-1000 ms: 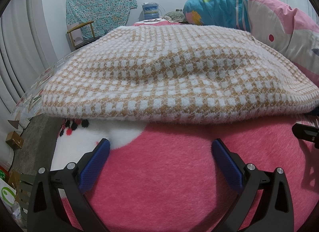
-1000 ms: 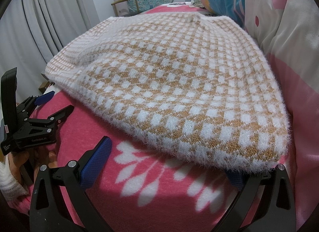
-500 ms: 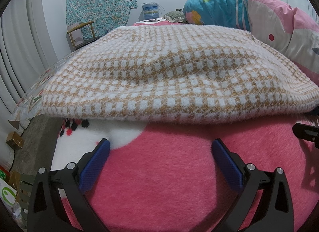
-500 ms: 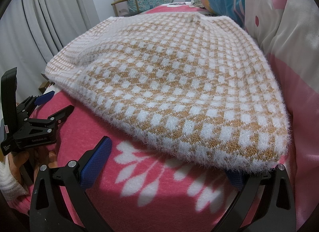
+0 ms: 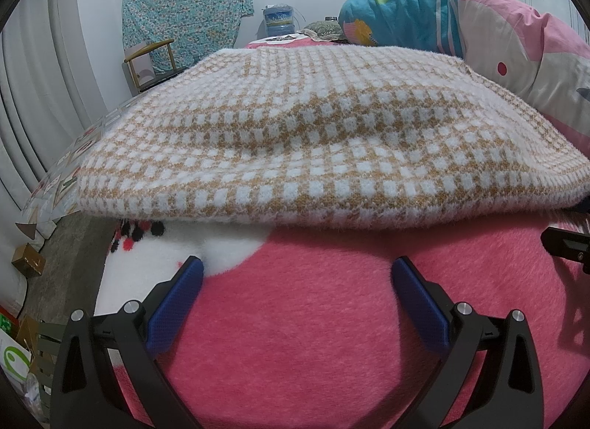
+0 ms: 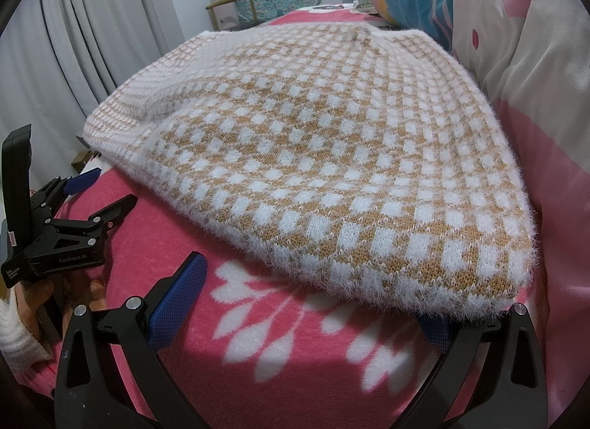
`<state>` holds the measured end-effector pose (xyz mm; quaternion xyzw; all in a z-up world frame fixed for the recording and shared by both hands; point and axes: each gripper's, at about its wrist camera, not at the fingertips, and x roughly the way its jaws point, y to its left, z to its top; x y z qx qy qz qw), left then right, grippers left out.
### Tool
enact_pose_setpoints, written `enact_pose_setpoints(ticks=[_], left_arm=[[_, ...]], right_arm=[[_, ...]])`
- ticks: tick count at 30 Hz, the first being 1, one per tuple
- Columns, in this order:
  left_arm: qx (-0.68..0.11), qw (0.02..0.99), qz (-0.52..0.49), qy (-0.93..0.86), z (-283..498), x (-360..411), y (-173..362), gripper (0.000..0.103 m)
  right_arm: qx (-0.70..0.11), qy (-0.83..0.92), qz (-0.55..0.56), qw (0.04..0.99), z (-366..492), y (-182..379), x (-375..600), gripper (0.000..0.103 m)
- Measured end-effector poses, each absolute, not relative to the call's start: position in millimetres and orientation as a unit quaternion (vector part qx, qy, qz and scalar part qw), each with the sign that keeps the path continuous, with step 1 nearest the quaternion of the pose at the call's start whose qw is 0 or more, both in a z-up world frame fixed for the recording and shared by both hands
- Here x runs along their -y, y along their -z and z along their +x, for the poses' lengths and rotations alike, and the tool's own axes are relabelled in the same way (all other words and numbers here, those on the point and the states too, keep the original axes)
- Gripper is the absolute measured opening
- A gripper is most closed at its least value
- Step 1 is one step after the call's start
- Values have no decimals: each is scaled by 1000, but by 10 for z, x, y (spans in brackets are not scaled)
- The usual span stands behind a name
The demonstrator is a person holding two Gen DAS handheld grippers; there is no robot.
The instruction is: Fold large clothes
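A fuzzy tan-and-white checked sweater (image 5: pixel 295 141) lies folded on a pink blanket (image 5: pixel 313 318), also the sweater (image 6: pixel 324 156) in the right wrist view. My left gripper (image 5: pixel 295 277) stands open just short of the sweater's near edge, nothing between its blue pads. My right gripper (image 6: pixel 313 300) is open at the sweater's near right corner; the corner overhangs its right pad, which is mostly hidden. The left gripper (image 6: pixel 96 196) shows at the left of the right wrist view, held by a hand (image 6: pixel 44 300).
A rolled pink and teal quilt (image 5: pixel 497 49) lies along the right side of the bed. A chair (image 5: pixel 151 60) and hanging floral cloth (image 5: pixel 188 8) stand at the back. Grey curtains (image 6: pixel 73 41) and floor with boxes (image 5: pixel 27 263) are on the left.
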<state>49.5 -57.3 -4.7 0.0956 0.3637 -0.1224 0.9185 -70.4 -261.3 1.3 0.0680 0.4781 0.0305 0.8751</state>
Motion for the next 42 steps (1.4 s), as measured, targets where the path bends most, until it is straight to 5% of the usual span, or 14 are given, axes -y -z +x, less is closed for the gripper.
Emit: enact_pose_setpoints(ticks=[42], left_arm=[[-363,918,104,118,490,564,60,100]], right_arm=[[-478,-31,67,875,-695,-15,2611,97]])
